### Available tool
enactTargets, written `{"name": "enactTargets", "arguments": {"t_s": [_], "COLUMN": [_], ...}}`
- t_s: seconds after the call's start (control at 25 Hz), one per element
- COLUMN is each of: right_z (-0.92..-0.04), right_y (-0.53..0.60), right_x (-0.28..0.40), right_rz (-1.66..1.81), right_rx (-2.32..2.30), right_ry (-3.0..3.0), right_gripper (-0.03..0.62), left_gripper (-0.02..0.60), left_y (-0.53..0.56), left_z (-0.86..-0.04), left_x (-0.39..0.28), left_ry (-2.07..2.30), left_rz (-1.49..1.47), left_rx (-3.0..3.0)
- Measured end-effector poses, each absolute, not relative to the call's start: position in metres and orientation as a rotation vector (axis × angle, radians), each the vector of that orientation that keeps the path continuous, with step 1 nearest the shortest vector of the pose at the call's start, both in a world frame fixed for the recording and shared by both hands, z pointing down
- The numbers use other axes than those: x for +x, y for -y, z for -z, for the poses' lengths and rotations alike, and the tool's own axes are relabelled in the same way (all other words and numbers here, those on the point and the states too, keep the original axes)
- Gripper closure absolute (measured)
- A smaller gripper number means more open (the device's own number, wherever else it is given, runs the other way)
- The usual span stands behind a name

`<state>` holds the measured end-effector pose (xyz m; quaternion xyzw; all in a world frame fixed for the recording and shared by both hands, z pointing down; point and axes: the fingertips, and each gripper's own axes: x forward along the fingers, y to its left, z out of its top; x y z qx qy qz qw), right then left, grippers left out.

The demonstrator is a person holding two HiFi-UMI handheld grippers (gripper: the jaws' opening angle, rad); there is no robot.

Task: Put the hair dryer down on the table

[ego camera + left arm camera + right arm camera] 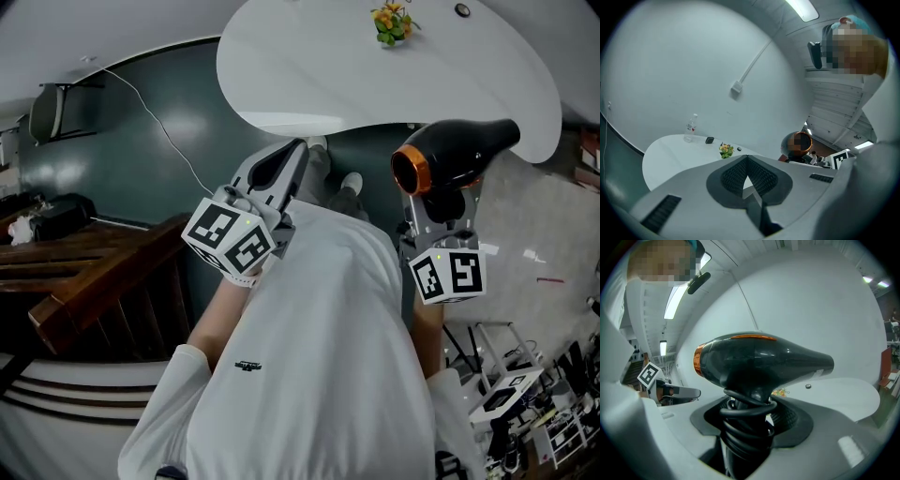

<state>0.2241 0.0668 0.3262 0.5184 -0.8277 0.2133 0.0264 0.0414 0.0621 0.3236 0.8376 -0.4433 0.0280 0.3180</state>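
In the head view, the right tongs [441, 212] are gripping a black hair dryer [456, 155] by its handle and holding it upright in the air. Its orange-ringed back end is pointing toward the left tongs [296, 152], and its nozzle is reaching over the edge of the white worktop [309, 66]. The dryer is hanging above the worktop's near edge, not resting on it. A small potted plant [394, 23] is standing on the far part of the worktop. The left tongs are being held beside the dryer, well apart from it.

In the left gripper view, the left tongs are closing to a point with nothing between them. Beyond them, a clear bottle [690, 127] is standing on the worktop.

In the right gripper view, the right tongs are standing wide and pressing on the dryer's handle, which is wound round with a black cord [746, 426]. The dryer's body is sitting just above the tongs.
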Motion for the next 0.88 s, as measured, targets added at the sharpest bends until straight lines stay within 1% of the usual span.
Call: {"name": "enactTargets", "arguments": {"t_s": [0.28,0.88], "right_z": [-0.32,-0.337], "right_y": [-0.032,0.044], "right_x": [0.21,0.172], "right_rz": [-0.657,-0.648], "right_rx": [1.658,1.689], "right_ry": [2.52,2.427], "right_gripper": [0.319,0.319], "left_gripper": [0.58,0.58], "left_y": [-0.015,0.079], "left_z": [-0.319,-0.318], "left_x": [0.027,0.009], "left_ry": [1.109,1.006], "left_rz": [-0.082,-0.029], "left_rx": [2.218,2.283]}}
